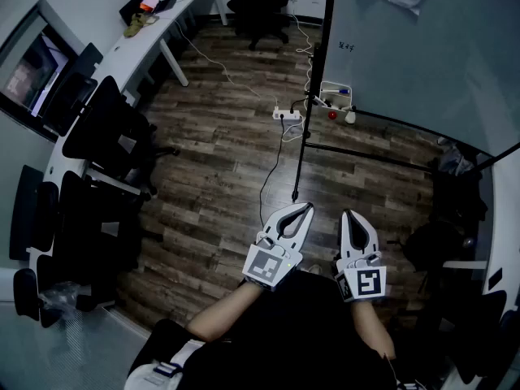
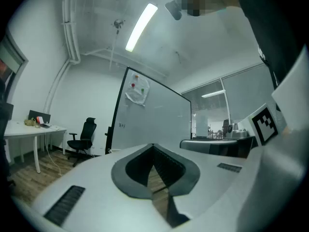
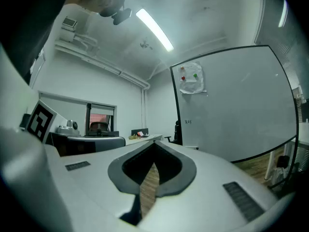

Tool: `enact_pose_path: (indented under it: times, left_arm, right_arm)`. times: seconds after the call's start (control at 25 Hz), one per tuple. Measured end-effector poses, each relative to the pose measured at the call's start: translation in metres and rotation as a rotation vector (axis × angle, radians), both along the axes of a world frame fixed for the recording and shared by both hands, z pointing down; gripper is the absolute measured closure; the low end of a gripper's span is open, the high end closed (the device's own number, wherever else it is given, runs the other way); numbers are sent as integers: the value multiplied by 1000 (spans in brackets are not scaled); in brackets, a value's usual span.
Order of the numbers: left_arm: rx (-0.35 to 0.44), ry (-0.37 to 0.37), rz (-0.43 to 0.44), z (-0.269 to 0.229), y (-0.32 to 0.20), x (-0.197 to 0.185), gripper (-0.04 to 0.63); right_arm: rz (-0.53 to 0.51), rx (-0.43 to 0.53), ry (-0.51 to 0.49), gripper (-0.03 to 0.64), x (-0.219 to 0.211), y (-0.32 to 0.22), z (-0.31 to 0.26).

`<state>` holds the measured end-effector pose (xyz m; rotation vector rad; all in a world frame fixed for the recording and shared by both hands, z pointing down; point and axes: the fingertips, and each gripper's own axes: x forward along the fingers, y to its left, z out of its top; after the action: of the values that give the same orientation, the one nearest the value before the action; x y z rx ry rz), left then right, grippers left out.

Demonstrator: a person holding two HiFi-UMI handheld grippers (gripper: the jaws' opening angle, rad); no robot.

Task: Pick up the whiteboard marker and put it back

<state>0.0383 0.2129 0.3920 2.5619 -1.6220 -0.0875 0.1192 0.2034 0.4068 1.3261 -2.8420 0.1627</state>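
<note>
Far left: desk (image 1: 122, 51) along the wall, dark office chairs (image 1: 106, 136) parked in front of it. None of that mattered to the task.

Left hand-held gripper (image 1: 309, 207) sat near, close to the body and held level. Its jaws were closed tip to tip with nothing between them; only floor showed through the gap behind the tips. It looked like a carry/ready pose, not a grasp.

Right hand-held gripper (image 1: 348, 214) sat just beside it, closed the same way and empty. It pointed at the whiteboard (image 1: 422, 63).

Both were well apart from the target, so I'd say the approach hadn't started.

A power strip (image 1: 286, 114) lay on the wood floor (image 1: 219, 161) between the person and the board.

Far right, at the foot of the board stand, there was a small white tray (image 1: 325, 88). A thin dark stick in it was probably the whiteboard marker (image 1: 343, 92), but it was too small to confirm. The tray sat low by the board, presumably to keep pens at hand.

The next move would need a walk-up, a reach down and the jaws opened first.
</note>
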Motion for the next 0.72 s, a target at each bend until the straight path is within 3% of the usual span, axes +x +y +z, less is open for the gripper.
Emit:
enact_pose_path:
  times: [0.16,0.56,0.72]
  left_arm:
    - [0,6,-9,0,1,-9,588]
    - [-7,21,-13,5,3,-38,588]
    - [-6,17,4,5,1,-52,588]
  right_arm:
    - [18,-6,-24,603,-9,-2,-10]
    - [20,-13,28,603,-35,1,-3]
    - [52,27,-55,603,-50,-2,-18]
